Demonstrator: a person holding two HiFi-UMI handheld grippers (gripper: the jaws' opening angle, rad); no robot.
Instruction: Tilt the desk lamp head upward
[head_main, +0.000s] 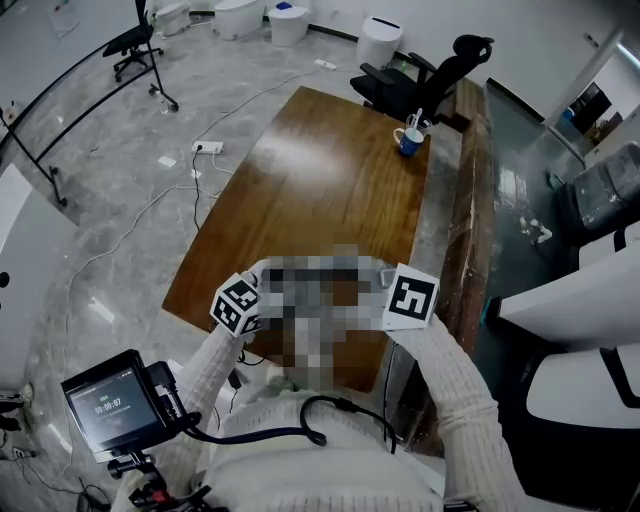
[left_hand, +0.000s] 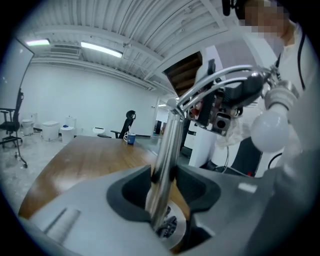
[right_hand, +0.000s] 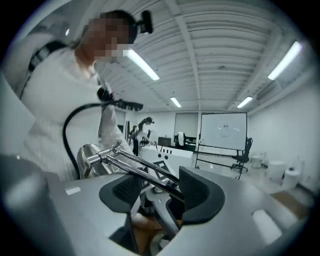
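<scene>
My left tongs (left_hand: 162, 185) are clamped on the desk lamp's chrome pole (left_hand: 167, 150), just above its round base (left_hand: 172, 230) at the desk's (head_main: 330, 170) near edge. My right tongs (right_hand: 155, 187) grip the lamp's twin arm rods (right_hand: 140, 167), and the chrome lamp head (right_hand: 90, 157) sits at their far end.

Bright ceil. strips (right_hand: 141, 64); glare on desk (head_main: 292, 150); fisheye vignette, foreground blurred.

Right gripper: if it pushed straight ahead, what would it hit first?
The lamp's arm rods. They already cross between the jaws of the right gripper, so it would likely meet them almost at once, though depth is unclear.
</scene>
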